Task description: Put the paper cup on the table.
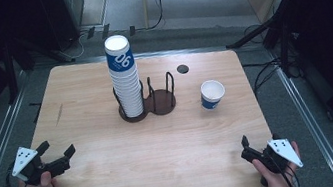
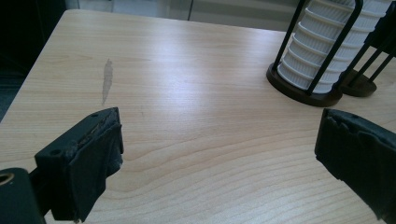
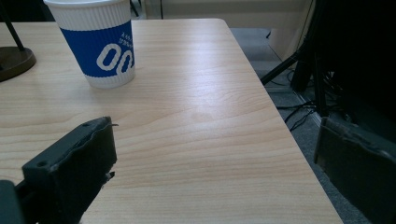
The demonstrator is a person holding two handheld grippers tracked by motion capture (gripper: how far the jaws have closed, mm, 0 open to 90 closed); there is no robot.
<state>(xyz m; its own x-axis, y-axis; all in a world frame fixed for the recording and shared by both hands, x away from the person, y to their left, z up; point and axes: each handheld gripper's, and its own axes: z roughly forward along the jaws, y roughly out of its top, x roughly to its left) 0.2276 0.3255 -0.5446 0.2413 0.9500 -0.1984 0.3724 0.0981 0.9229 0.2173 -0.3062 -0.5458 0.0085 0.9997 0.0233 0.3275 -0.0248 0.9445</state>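
Your left gripper (image 1: 57,154) sits at the table's (image 1: 118,182) near left corner, jaws spread wide with nothing between them, aimed toward the stack (image 1: 125,80). That stack stands upright in the left ring of the rack (image 1: 160,102), rising well above the rack's posts — only its lowest cups are fenced in. The right ring is empty. In the left gripper view the ribbed cups show behind a black post (image 2: 331,46), with bare wood between the jaws and the rack base.

A lone cup (image 1: 212,94) stands upright to the right of the rack, apart from it, mouth up. Your right gripper (image 1: 247,147) rests at the near right corner, jaws likewise spread and empty; its view shows the cup ahead and to the left.

Risks, as I judge them:
- The stack is tall and unsupported above the posts. Any sideways nudge from an arm or a cable could topple it.
- The lone cup is light paper. Squeeze hard and you will crush the wall; squeeze off-centre and it will skid or tip.
- The right gripper's outer jaw hangs past the table edge — swing in carelessly and you may clip that edge.
- Lowering the cup between the posts tilted would catch its rim.
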